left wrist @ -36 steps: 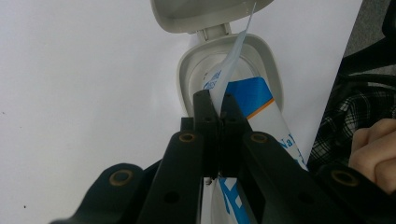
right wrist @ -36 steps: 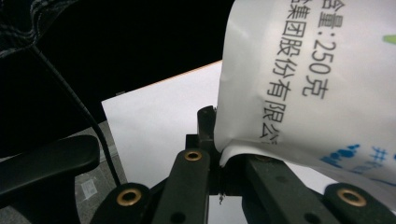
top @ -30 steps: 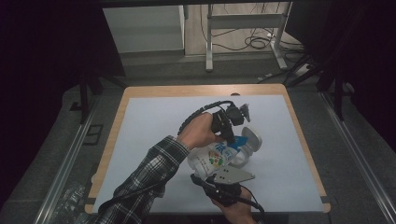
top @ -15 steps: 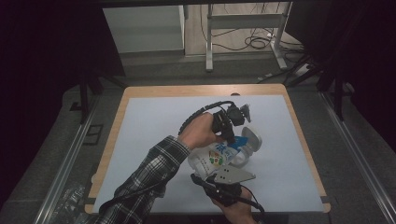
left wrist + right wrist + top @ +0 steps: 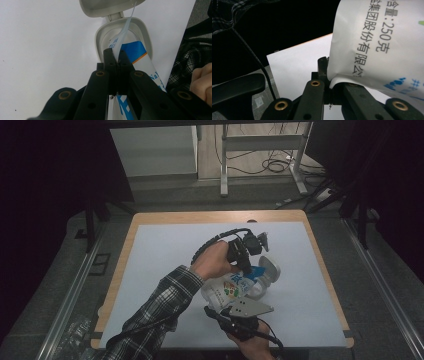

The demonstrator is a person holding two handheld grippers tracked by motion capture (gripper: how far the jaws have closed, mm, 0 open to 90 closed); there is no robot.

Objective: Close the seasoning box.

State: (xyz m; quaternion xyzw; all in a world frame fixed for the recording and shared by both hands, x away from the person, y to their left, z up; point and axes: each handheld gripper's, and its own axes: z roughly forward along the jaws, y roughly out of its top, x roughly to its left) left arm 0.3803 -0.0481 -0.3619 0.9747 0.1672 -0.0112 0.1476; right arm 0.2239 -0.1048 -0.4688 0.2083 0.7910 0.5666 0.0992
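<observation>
Pouch (image 5: 231, 287) pinched at opposite edges by both grippers' fingers, over open container (image 5: 265, 275).

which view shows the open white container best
The left gripper view: the white container sits just past the shut left gripper, rim and flipped-back lid clear, the bag pointing into it. The high view shows it small, partly behind the bag. The right gripper view gives the bag's printed side.
</observation>
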